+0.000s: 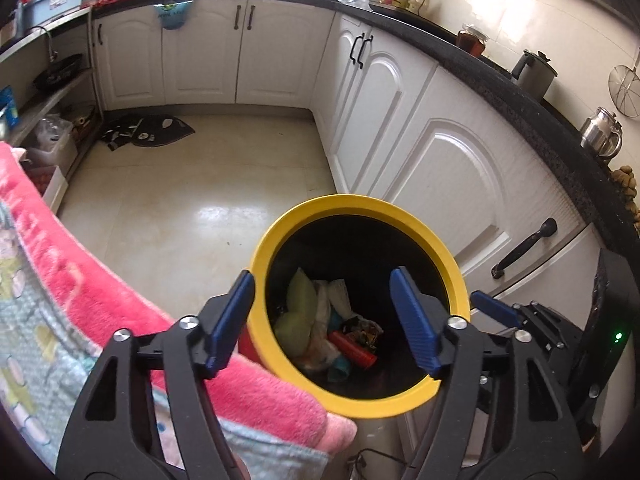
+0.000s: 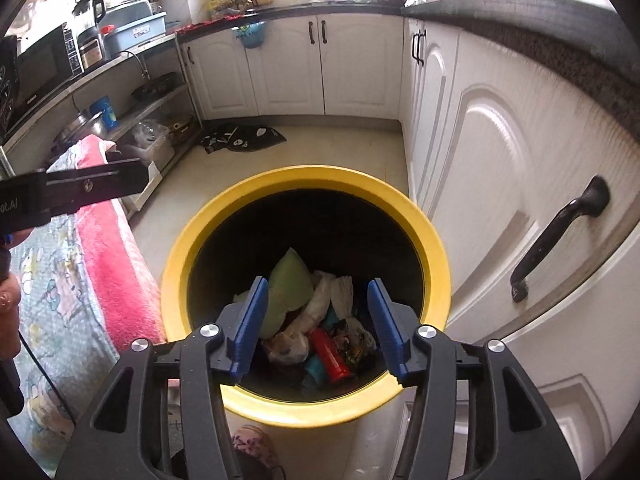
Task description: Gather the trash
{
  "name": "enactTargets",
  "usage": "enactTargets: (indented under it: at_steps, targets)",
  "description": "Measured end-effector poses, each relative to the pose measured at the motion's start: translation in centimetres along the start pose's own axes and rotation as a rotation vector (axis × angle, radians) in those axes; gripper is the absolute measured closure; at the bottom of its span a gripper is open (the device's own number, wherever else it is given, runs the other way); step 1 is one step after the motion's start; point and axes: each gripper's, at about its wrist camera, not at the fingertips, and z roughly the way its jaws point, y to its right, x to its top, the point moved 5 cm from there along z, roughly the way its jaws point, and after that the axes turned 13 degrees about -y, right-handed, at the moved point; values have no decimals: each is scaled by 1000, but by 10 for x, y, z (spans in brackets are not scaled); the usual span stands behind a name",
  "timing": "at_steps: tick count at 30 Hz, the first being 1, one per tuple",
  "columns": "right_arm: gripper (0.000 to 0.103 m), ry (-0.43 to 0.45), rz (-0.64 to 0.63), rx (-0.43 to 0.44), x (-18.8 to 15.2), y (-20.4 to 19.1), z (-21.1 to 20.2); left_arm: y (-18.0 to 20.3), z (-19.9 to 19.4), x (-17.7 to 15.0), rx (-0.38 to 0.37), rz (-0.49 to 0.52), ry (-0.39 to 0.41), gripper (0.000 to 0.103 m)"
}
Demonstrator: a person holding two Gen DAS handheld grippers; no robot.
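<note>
A trash bin [image 2: 436,248] stands on the kitchen floor [image 1: 192,216], just beside the cabinet doors [image 2: 500,184] on its right. Crumpled wrappers and a small bottle [image 2: 332,354] lie in its bottom. A mat [image 1: 148,132] lies on the floor well behind it, near the far cabinets.

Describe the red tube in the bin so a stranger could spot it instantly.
Find the round yellow-rimmed waste bin standing on the floor beside the white cabinet doors. Look down at its dark bottom, among crumpled white paper and a pale green wrapper. The smooth red plastic tube is the only red, rigid piece.
</note>
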Motion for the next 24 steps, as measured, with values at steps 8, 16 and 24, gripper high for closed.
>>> enactTargets:
  at_steps: [8,16,24]
  targets:
    - [35,47,-5,-15,-3,-12,-22,-7,-31,-14,24,-12,30,13]
    - [20,88,-14,-44,-13,-29,-43,-14,-62,-31,61,-26,72,11]
    - [10,147,-7,-48,-21,-41,-71,-26,-95,-54,100,-50,122,11]
